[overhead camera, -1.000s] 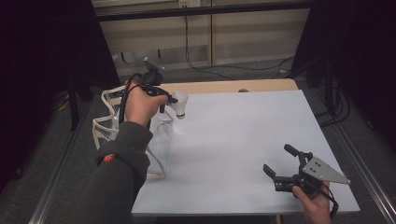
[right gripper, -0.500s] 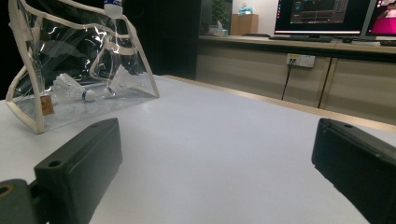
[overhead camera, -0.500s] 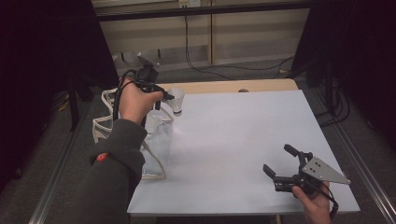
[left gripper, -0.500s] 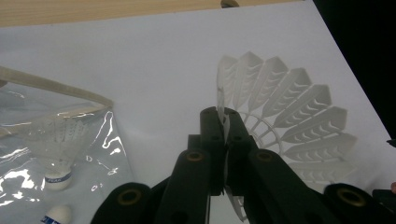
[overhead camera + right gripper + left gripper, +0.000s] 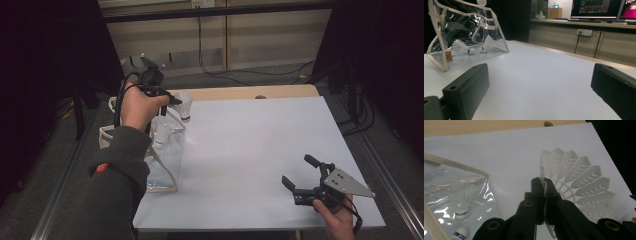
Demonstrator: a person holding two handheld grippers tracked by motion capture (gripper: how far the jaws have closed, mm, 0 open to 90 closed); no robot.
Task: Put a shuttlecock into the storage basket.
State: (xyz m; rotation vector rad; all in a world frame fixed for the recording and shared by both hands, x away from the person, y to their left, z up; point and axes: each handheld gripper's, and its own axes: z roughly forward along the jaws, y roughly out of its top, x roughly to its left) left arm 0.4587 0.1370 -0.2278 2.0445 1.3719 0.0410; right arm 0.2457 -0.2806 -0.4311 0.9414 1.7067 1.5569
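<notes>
Change: left gripper [image 5: 172,100] carries the shuttlecock [image 5: 185,105] slightly farther up the desk [image 5: 260,145], beside the clear bag [image 5: 162,150].
Left jaws: clamped on its feather skirt.
Right gripper [image 5: 300,175]: unmoved, jaws apart, empty.
Meaning: bagging appears imminent.

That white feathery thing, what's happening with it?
It's a shuttlecock. A person is holding it up with the left gripper, whose jaws are pinched shut on the edge of its feathers, right above a clear bag at the left edge of the white table. Two more shuttlecocks already lie inside the bag. The right gripper rests near the front right corner, jaws open, holding nothing.
</notes>
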